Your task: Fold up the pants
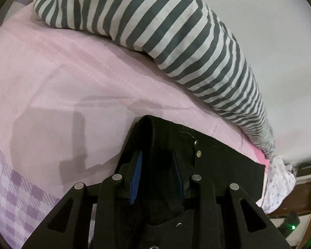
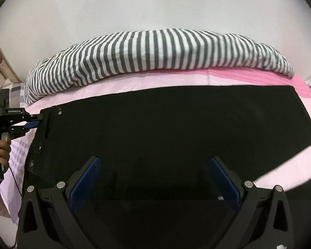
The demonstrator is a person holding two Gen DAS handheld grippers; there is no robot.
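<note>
Left gripper point(image 1: 157, 166) is clamped on the waistband corner of the black pants point(image 2: 176, 128); right gripper point(image 2: 155, 178) hangs above the fabric, jaws spread wide, grasping nothing. Pants lie flat on the pink bedsheet point(image 1: 72, 83), long axis running left to right across the right wrist view, waistband at its left, just before the striped pillow point(image 2: 155, 51). Only that view shows the full garment and the hand point(image 2: 2, 149); only the left wrist view shows the waistband rivets point(image 1: 199, 154).
</note>
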